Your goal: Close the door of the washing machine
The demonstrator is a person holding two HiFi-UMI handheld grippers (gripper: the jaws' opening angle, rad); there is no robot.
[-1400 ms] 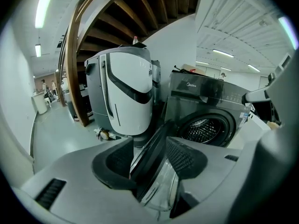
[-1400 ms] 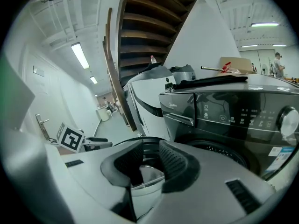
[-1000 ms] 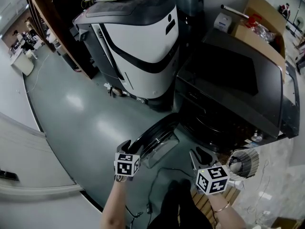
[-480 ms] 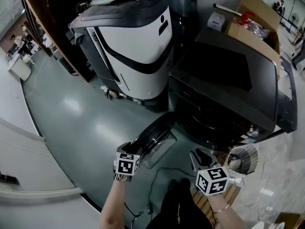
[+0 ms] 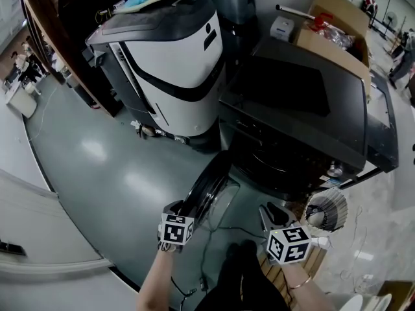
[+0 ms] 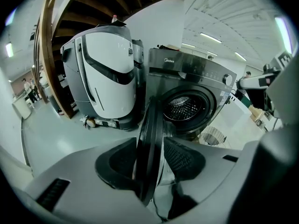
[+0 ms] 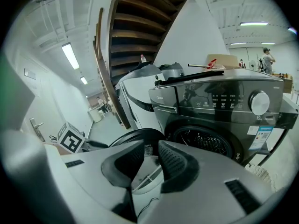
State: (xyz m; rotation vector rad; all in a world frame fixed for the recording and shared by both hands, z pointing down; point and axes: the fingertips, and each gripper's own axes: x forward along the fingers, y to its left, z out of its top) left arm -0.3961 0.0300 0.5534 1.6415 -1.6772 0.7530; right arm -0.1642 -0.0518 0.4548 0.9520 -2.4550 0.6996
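The left gripper (image 5: 183, 208) straddles the rim of the swung-out door (image 5: 209, 181). Only its own view shows the jaws closing round that rim, pads not yet pressing, and the drum (image 6: 183, 107) at one o'clock. The right gripper (image 5: 268, 212), at four o'clock from the door, is closing on nothing.

Glossy grey floor (image 5: 110, 167), white wall (image 7: 187, 41), wooden staircase (image 7: 140, 24) overhead, strip lights (image 7: 71, 55) on ceiling

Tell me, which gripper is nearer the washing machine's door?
Left. The left gripper, jaws closing, straddles the edge of the open door; the right gripper, jaws also closing on nothing, hangs apart from it.
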